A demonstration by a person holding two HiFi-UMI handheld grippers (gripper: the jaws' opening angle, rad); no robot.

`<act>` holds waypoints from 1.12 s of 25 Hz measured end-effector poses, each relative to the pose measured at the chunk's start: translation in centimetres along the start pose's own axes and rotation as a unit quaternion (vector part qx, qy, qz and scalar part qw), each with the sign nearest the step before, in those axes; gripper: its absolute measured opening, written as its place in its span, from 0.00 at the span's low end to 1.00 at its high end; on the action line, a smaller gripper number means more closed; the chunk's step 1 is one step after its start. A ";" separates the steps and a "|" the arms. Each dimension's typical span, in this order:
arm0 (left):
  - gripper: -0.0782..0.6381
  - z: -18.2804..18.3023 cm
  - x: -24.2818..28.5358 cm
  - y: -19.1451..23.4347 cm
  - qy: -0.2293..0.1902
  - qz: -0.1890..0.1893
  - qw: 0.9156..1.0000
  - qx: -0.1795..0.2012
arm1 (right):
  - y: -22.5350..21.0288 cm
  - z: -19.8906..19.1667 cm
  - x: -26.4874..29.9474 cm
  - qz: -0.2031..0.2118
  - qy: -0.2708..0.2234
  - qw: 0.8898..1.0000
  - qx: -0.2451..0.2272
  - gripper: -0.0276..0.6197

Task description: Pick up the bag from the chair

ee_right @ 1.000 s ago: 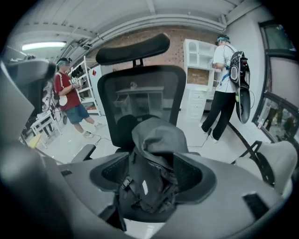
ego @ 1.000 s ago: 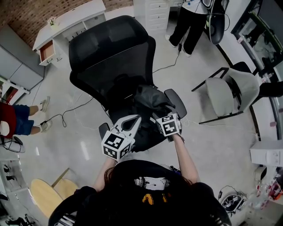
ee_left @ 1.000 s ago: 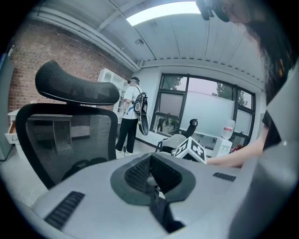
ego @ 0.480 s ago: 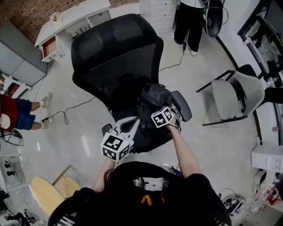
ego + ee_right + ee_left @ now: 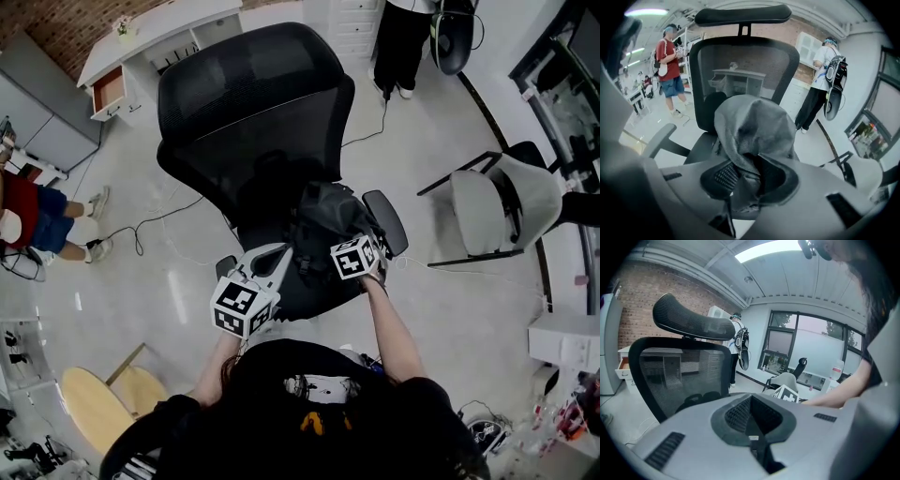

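A dark grey bag (image 5: 325,216) lies slumped on the seat of a black mesh office chair (image 5: 253,103). My right gripper (image 5: 339,240) points steeply down at the bag's near side. In the right gripper view its jaws have just been closing, and a fold of the bag (image 5: 754,126) is pinched between the pads of the right gripper (image 5: 749,174). My left gripper (image 5: 281,253) hovers over the seat's front left, apart from the bag. In the left gripper view the left gripper (image 5: 751,401) is shut and empty, facing the chair's backrest (image 5: 675,376).
A grey chair (image 5: 487,206) stands to the right. A person (image 5: 403,37) stands behind the black chair and another in red (image 5: 28,216) at the left. A white desk (image 5: 159,33) is at the back, a cable (image 5: 141,239) crosses the floor, and a round wooden stool (image 5: 98,408) sits near left.
My right gripper has dropped onto the bag and its jaws have closed on the fabric. The left gripper has edged slightly toward the seat.
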State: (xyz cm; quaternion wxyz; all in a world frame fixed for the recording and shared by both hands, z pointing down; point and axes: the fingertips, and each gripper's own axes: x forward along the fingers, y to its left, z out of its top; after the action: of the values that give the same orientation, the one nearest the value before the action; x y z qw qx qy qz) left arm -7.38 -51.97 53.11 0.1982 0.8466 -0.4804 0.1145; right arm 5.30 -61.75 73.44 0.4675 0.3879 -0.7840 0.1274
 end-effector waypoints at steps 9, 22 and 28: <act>0.12 -0.1 -0.1 -1.5 -0.002 -0.003 1.000 0.002 | 0.0 -0.1 -5.5 0.039 -0.060 0.987 0.147 0.14; 0.12 -0.4 -2.3 -3.9 -0.009 0.012 1.000 0.007 | 1.9 -0.8 -15.4 0.075 -0.135 0.970 0.187 0.07; 0.12 -0.5 -3.3 -6.4 -0.017 0.010 1.000 0.015 | 1.6 -3.1 -20.8 0.069 -0.161 0.963 0.204 0.07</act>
State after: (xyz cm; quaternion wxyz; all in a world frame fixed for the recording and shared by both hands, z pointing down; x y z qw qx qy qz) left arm -3.62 -46.29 50.86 0.1766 0.8465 -0.4903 0.1092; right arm 11.58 -48.78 58.05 0.2361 0.4356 -0.8312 0.2523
